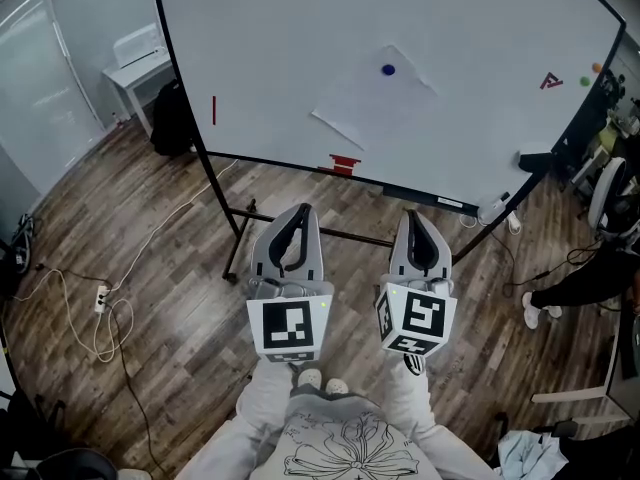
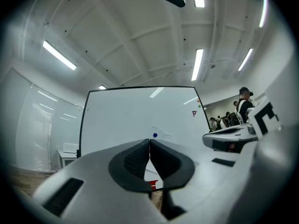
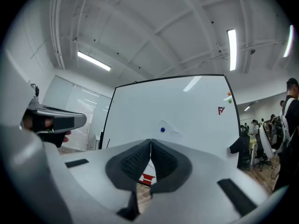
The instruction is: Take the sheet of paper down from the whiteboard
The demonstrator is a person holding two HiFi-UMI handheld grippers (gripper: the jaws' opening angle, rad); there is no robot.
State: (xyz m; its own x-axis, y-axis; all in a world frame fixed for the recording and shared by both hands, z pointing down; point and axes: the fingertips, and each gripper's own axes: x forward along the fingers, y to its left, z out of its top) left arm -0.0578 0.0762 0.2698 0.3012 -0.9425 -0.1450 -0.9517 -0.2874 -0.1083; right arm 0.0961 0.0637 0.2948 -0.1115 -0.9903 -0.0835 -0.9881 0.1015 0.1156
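We hold both tongs low in the centre of the frame. The left tongs [image 1: 302, 210] and the right tongs [image 1: 413, 216] are each pressed together with nothing between them, well apart from the whiteboard [image 1: 260, 48]. The sheet of paper [image 1: 370, 98] hangs tilted at upper centre, pinned by a blue magnet [image 1: 388, 69] near its top corner. Bare board surrounds every edge. Open wooden floor [image 1: 150, 258] lies below the board.

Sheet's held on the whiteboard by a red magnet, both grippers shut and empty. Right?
No: the magnet holding the sheet of paper on the whiteboard is blue, not red, as the head view shows. The left gripper and right gripper are shut and empty.
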